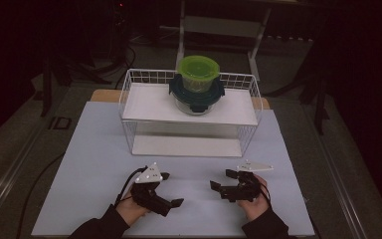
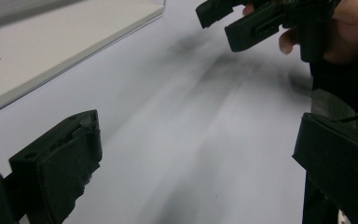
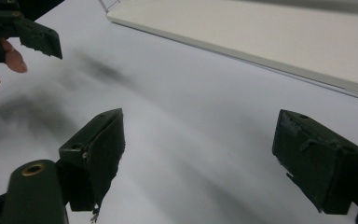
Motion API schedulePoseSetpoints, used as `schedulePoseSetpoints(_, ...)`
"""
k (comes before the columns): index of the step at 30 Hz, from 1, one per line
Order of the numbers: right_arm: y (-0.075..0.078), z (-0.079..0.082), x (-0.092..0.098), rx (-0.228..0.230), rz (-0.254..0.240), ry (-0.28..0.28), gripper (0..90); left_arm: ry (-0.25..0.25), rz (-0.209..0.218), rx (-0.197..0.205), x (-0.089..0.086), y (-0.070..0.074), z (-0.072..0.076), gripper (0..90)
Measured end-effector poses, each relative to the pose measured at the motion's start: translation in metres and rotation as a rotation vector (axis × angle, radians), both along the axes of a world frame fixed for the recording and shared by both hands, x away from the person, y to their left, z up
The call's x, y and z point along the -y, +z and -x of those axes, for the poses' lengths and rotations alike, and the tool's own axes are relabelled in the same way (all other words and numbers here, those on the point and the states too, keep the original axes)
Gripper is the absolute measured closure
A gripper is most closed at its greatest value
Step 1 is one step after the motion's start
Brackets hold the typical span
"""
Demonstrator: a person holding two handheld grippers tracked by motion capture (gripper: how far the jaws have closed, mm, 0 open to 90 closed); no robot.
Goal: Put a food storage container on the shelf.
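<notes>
On the upper shelf (image 1: 149, 105) of a white wire rack (image 1: 129, 94) at the back of the table stands a glass container with a dark teal lid (image 1: 197, 97). A green lidded tub (image 1: 198, 72) is stacked on top of it. My left gripper (image 1: 171, 189) is held low over the table's front, pointing right, jaws wide apart and empty; in the left gripper view (image 2: 196, 158) only bare table lies between them. My right gripper (image 1: 221, 179) faces it from the right, also open and empty (image 3: 205, 154). Each gripper is apart from the other and from the rack.
The rack's white base board (image 1: 184, 146) lies just beyond both grippers and appears as a flat slab (image 2: 51, 42) (image 3: 261, 37). The pale table mat (image 1: 94, 164) spreads around them. Dark floor, cables and furniture legs surround the table.
</notes>
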State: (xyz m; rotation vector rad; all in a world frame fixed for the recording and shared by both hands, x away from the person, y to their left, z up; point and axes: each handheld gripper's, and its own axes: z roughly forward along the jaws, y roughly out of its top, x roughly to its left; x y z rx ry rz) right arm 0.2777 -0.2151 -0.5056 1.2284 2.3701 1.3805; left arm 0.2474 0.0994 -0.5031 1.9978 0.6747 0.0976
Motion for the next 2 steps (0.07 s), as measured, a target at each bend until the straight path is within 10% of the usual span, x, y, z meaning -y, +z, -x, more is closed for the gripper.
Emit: schedulePoseSetpoints(2,-0.0005,0.0003,-0.0012,0.001,0.005,0.007,16.6,-0.005,0.002,-0.003,0.0007,-0.0005,0.0003,0.7)
